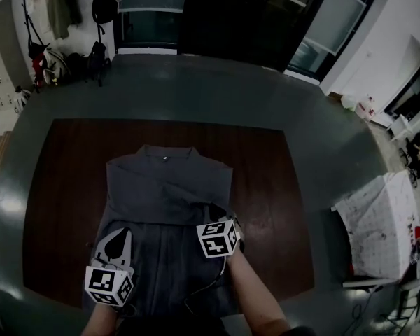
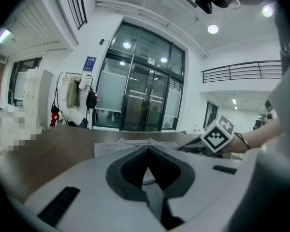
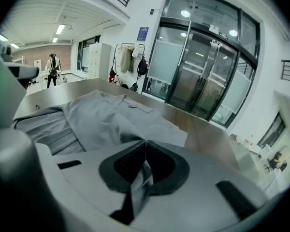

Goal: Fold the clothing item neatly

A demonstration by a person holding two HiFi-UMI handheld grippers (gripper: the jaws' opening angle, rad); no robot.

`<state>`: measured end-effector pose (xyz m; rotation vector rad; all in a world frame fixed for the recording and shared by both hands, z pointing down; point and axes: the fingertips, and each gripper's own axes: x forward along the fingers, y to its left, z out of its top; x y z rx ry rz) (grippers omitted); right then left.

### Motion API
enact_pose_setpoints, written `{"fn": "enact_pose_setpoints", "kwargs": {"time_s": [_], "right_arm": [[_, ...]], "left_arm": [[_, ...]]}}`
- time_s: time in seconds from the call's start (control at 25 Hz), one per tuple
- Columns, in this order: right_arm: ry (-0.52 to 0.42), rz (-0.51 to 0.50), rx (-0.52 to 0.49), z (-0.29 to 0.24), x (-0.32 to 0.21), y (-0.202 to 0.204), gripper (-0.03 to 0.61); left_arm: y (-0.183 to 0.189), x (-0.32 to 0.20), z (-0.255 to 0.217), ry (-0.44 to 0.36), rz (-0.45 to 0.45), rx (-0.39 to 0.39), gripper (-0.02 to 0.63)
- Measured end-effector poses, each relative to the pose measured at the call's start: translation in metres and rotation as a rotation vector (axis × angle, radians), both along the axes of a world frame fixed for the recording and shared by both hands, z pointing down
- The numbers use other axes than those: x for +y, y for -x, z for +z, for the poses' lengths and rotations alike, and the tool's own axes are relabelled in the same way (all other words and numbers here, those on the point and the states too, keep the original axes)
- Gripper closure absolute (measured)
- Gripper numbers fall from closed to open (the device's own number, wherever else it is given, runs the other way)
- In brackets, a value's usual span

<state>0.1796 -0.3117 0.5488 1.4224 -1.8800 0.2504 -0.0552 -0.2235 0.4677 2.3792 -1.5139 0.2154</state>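
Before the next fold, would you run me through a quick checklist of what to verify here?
1. Hold of the right gripper on the shirt: ok, jaws shut with cloth pinched between them.
2. Hold of the left gripper: ok, jaws shut on what looks like a thin strip of cloth.
3. The collar flat at the far end: ok.
4. Cloth smooth: not ok, folds bunch up by the right gripper.
5. The near hem fully on the table: cannot tell, it is hidden at the bottom of the head view.
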Motion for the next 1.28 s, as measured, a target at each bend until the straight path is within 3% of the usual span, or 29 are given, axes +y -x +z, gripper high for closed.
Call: {"fn": "enact_pose_setpoints", "kwargs": {"time_s": [0.2,0.36,0.64,0.8,1.04,1.28], "right_arm": [[-0.004,0.053,-0.013,-0.009,-0.044,-0.034,0.574],[0.018,0.034,-0.047,0.0,-0.062,-0.041,0.574],[0.128,0.056,0.009,0.042,-0.062,-0.062,0.557],[0.145,0.145,-0.048,0.051,-0.055,-0.079,0.518],[0.045,0.255,-0.173,0.034,-0.037,-0.096,0.52],[-0.1,0.26,-0.272,-0.006,0.008,-0.094,0.534]], "left_arm": [[-0.009,-0.004,0.012,0.016,0.006,0.0,0.606],[-0.018,-0.005,0.018,0.029,0.005,-0.01,0.606],[-0.023,-0.011,0.016,0.033,-0.04,-0.033,0.606],[-0.023,-0.002,0.019,0.045,-0.064,-0.051,0.606],[-0.013,0.021,0.025,0.065,-0.107,-0.067,0.606],[-0.019,0.049,0.016,0.037,-0.088,-0.054,0.606]]}}
